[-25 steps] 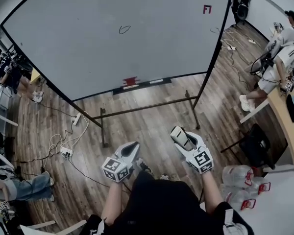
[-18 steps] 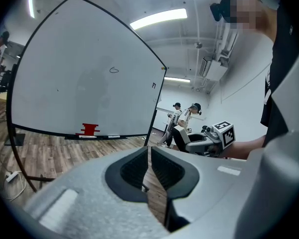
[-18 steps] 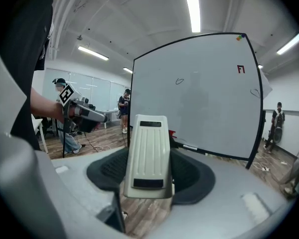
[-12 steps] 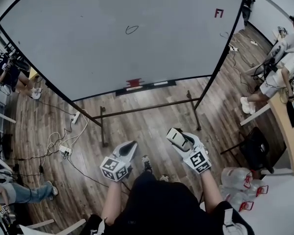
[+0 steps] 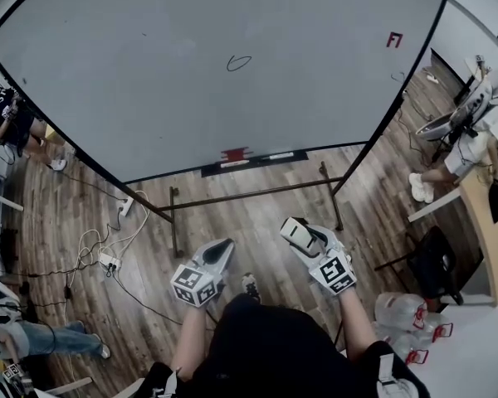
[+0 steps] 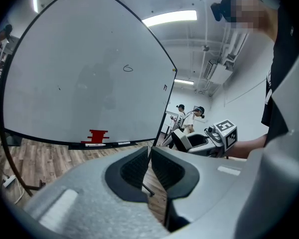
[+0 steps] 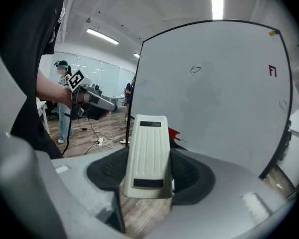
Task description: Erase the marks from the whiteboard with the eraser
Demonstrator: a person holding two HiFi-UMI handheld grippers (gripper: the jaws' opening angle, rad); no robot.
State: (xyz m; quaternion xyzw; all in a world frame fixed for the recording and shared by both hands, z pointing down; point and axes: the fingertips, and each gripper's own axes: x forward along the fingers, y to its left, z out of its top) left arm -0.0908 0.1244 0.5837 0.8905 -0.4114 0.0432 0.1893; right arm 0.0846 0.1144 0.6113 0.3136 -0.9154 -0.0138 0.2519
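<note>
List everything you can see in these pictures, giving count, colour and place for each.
whiteboard: one, white with black frame, on a stand ahead
marks: two clear, black oval mid-board, red mark upper right
eraser: one, cream, held in the right gripper
red object: one, at the board's lower edge
cables: several, white, floor at left
bottles: a few, clear, floor at right
left gripper: one, grey, fingers together, empty
right gripper: one, grey, fingers shut on the eraser

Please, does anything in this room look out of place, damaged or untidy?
Nothing looks damaged or spilled. The only untidy thing is the loose white cables with a power strip, lying tangled on the wooden floor to the left of the whiteboard stand.
</note>
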